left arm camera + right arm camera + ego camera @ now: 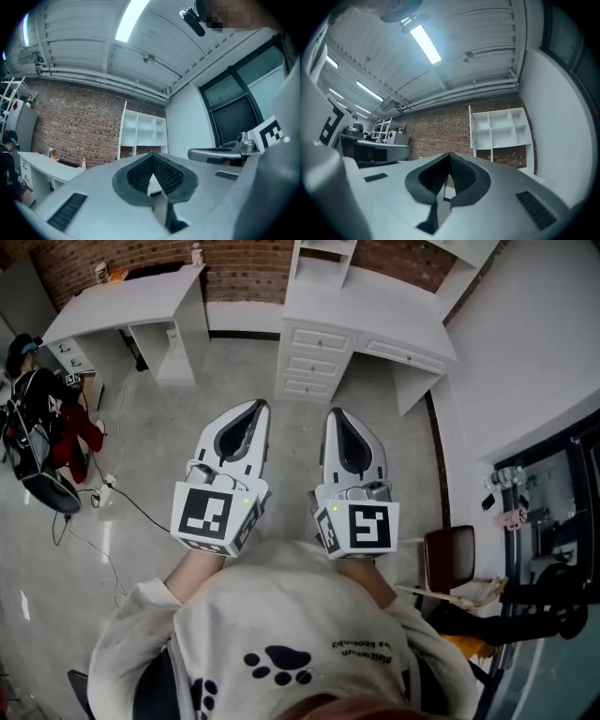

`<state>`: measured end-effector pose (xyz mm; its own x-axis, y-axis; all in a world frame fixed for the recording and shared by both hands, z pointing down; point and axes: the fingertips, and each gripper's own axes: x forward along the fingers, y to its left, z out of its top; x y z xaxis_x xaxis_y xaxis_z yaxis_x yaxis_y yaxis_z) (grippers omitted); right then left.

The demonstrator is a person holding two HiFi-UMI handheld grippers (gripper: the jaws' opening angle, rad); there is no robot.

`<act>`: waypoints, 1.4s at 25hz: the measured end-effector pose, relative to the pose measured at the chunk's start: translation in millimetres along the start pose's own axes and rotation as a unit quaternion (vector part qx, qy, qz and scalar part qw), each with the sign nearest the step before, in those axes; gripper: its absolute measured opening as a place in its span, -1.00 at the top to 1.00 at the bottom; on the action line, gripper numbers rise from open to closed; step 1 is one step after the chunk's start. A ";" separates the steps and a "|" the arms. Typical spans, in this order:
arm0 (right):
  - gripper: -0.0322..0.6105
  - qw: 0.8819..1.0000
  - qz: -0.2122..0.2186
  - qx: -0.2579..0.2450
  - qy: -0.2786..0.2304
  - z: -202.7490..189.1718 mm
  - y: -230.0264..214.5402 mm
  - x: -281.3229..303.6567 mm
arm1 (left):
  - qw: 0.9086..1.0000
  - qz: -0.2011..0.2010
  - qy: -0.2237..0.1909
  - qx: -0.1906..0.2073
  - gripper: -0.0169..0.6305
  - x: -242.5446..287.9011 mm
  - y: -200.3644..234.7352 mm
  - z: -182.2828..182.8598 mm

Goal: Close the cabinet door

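A white open-shelf cabinet (pixel 323 253) stands on a white desk (pixel 375 306) against the brick wall, straight ahead of me. It also shows in the left gripper view as the cabinet (pixel 143 136) and in the right gripper view as the cabinet (pixel 501 129). A thin white panel (pixel 471 129) stands out at its left edge, edge-on like a door swung open. My left gripper (pixel 258 409) and right gripper (pixel 335 416) are held side by side over the floor, well short of the desk. Both point at it, and both are shut with nothing between the pads.
A drawer unit (pixel 314 357) sits under the desk's left end. A second white desk (pixel 122 296) stands at the far left, a person in black (pixel 33 399) beside it and cables (pixel 103 493) on the floor. A brown chair (pixel 448 554) and a white wall (pixel 525 343) are on my right.
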<state>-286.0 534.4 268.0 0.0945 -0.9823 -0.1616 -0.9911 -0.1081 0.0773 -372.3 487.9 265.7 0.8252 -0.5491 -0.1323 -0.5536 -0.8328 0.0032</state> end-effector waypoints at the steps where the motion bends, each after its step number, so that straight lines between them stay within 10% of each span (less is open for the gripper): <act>1: 0.87 1.000 0.003 0.005 -0.003 -1.8 0.6 2.6 | 1.000 0.001 0.001 -0.001 0.92 2.2 2.8 -2.0; 35: 0.87 0.998 -0.062 -0.015 -0.007 -52.5 5.1 275.4 | 0.993 -0.111 -0.006 -0.039 0.92 202.8 220.4 -46.2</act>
<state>-260.1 255.3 275.5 0.2141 -0.9593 -0.1844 -0.9687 -0.2327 0.0860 -321.7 189.7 285.4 0.9246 -0.3502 -0.1498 -0.3469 -0.9367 0.0484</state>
